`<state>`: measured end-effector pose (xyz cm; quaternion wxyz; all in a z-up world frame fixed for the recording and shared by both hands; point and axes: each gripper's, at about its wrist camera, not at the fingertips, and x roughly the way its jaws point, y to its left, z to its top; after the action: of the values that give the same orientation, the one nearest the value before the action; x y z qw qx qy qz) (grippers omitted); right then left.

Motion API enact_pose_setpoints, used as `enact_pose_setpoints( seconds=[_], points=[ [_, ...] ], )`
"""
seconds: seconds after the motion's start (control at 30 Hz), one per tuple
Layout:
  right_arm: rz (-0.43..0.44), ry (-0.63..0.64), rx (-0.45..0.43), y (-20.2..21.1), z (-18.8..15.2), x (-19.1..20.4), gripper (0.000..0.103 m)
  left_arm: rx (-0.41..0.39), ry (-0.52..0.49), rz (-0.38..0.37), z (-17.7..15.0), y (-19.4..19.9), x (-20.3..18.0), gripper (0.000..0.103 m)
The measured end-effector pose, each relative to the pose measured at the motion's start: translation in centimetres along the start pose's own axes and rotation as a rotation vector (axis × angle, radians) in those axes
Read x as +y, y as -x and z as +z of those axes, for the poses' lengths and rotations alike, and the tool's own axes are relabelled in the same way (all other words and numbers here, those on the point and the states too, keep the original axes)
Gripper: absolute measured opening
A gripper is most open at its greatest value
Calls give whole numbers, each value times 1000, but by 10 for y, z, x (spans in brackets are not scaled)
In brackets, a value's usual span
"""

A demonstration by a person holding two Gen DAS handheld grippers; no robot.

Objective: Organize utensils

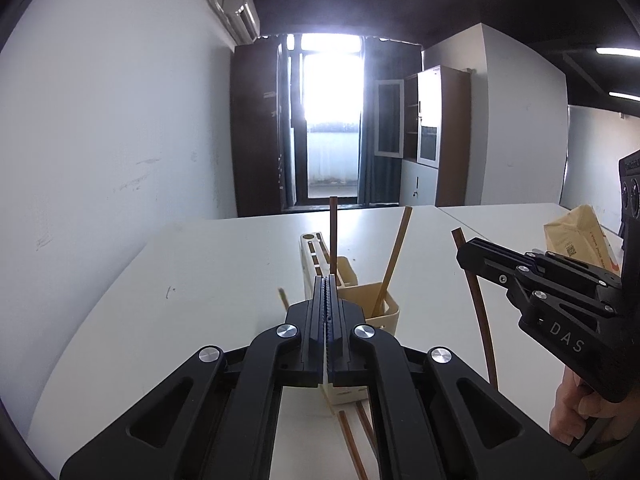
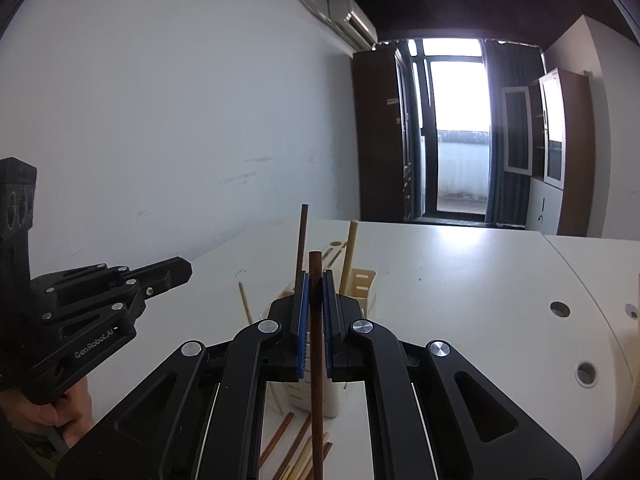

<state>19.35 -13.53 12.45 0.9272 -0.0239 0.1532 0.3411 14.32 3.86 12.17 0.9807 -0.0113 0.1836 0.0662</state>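
A dark brown chopstick [image 2: 316, 360], round and slim with a blunt top end, stood upright, pinched between the blue pads of the right gripper [image 2: 316, 280], held above the tabletop [image 2: 460, 280] just in front of the cream utensil holder [image 2: 362, 284]. From the left wrist view the same stick [image 1: 478, 304] hung down from the right gripper's tip [image 1: 466, 254], bowed by the lens. The holder [image 1: 348, 280], a slotted plastic caddy with open bins, sat near the middle of the tabletop, with one dark stick [image 1: 333, 236] standing straight in it and a paler one [image 1: 394, 260] leaning right. More loose chopsticks [image 2: 296, 448], brown and pale, lay fanned on the tabletop toward the near edge. The left gripper [image 1: 329, 280] hovered over the holder, its fingers pressed together on nothing. A tan paper packet [image 1: 576, 236] rested toward the right edge.
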Motion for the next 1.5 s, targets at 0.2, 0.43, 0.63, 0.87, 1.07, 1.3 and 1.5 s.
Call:
enact_pose_setpoints(
  seconds=[0.2, 0.43, 0.63, 0.87, 1.07, 1.3, 1.5],
  points=[
    [-7, 3, 15, -3, -3, -2, 7, 35, 38, 12, -9, -12, 13, 0],
    [-9, 12, 18, -1, -3, -2, 7, 65, 66, 42, -14, -23, 31, 0],
    [-14, 20, 30, -4, -3, 0, 7, 112, 90, 57, -14, -47, 43, 0],
    [-15, 26, 45, -8, -5, -2, 7, 177, 133, 46, -16, -75, 62, 0],
    [-19, 32, 44, -13, -2, 1, 7, 223, 149, 54, -17, -96, 72, 2],
    [-19, 39, 47, -13, -5, 3, 7, 290, 170, 57, -17, -135, 83, 18],
    [-16, 43, 46, -13, -6, 3, 7, 362, 201, 73, -17, -173, 92, 23]
  ],
)
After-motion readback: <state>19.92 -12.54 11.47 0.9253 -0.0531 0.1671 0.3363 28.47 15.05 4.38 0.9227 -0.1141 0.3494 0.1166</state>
